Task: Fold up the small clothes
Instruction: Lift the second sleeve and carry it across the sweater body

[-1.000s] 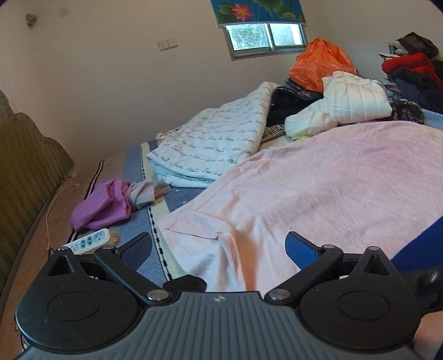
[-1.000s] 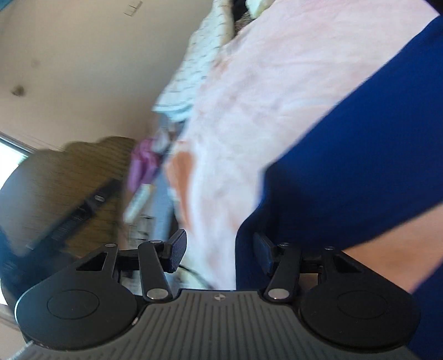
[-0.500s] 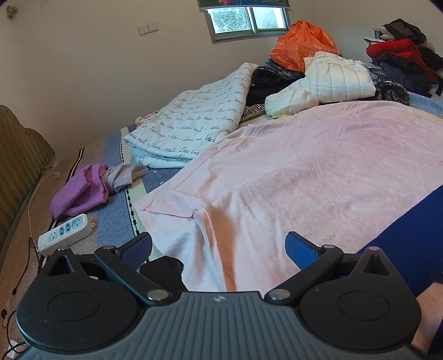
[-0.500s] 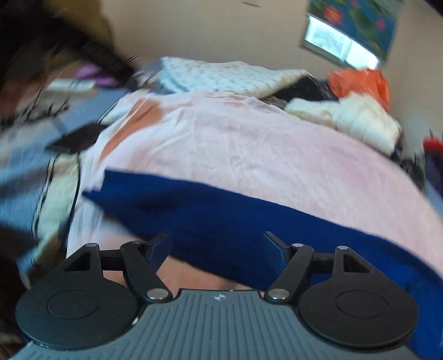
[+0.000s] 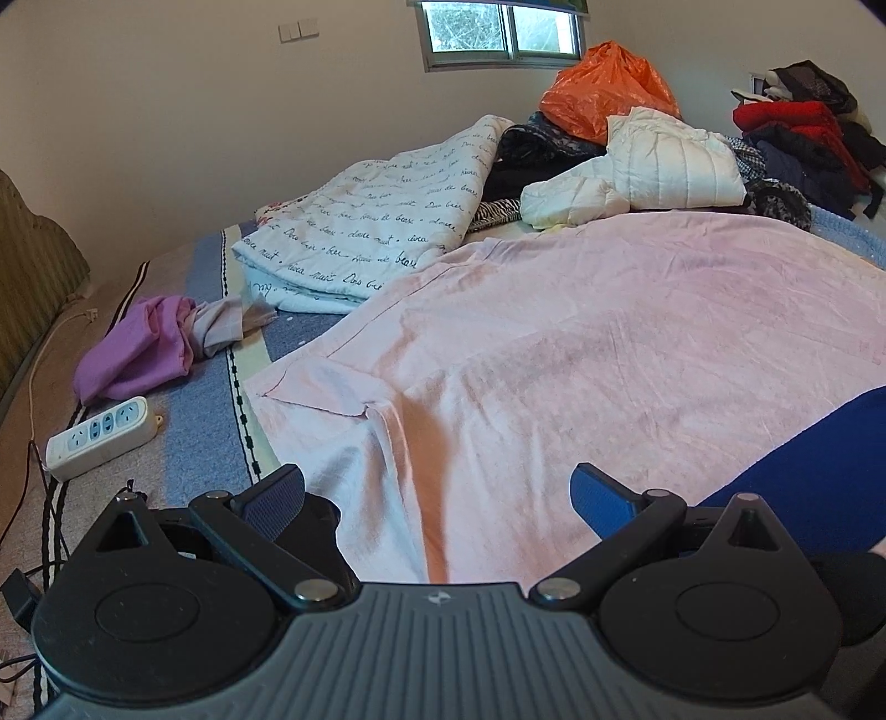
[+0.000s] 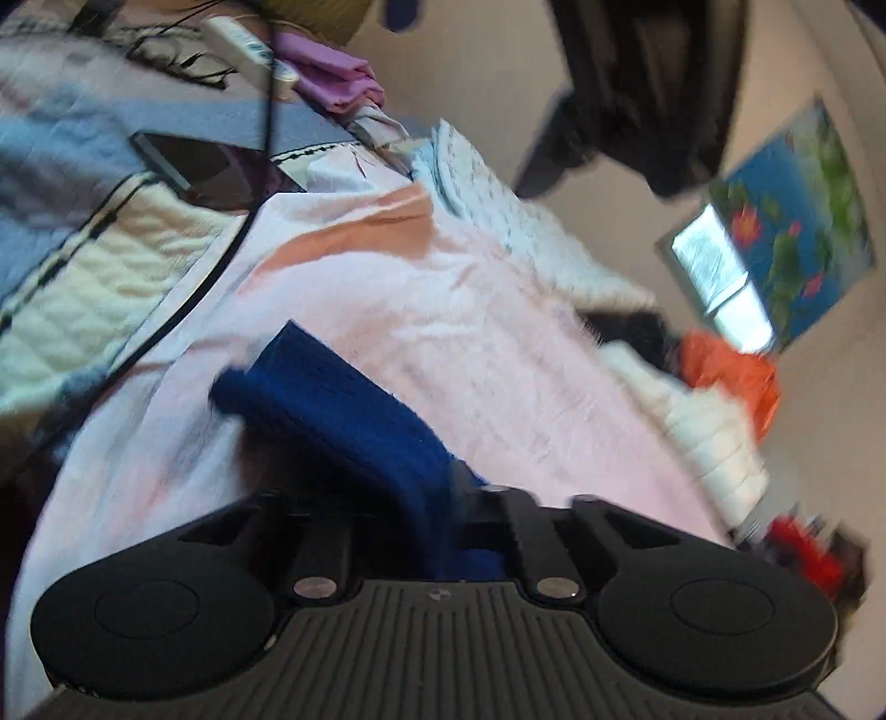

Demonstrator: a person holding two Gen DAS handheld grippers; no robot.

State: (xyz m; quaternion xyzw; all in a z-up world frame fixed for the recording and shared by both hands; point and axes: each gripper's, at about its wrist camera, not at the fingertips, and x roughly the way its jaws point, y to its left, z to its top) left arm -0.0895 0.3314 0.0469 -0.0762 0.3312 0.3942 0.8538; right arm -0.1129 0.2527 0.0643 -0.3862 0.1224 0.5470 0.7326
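We see the right gripper (image 6: 437, 498) clamped on a blue knit garment (image 6: 343, 404); the left gripper (image 5: 437, 493) gapes wide, empty, above the pink sheet (image 5: 609, 343). The quilt's (image 5: 382, 221) script is illegible.

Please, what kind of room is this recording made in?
Most likely a bedroom in a home. A bed covered by a pink sheet fills the view, a folded quilt with printed writing lies on it, and loose clothes with an orange plastic bag are piled under a small window.

A pale pink sheet (image 5: 609, 343) covers the bed, and a dark blue garment (image 6: 354, 410) lies on it. The folded quilt (image 5: 382, 232) is white with dark script; an orange bag (image 5: 603, 88) sits behind.
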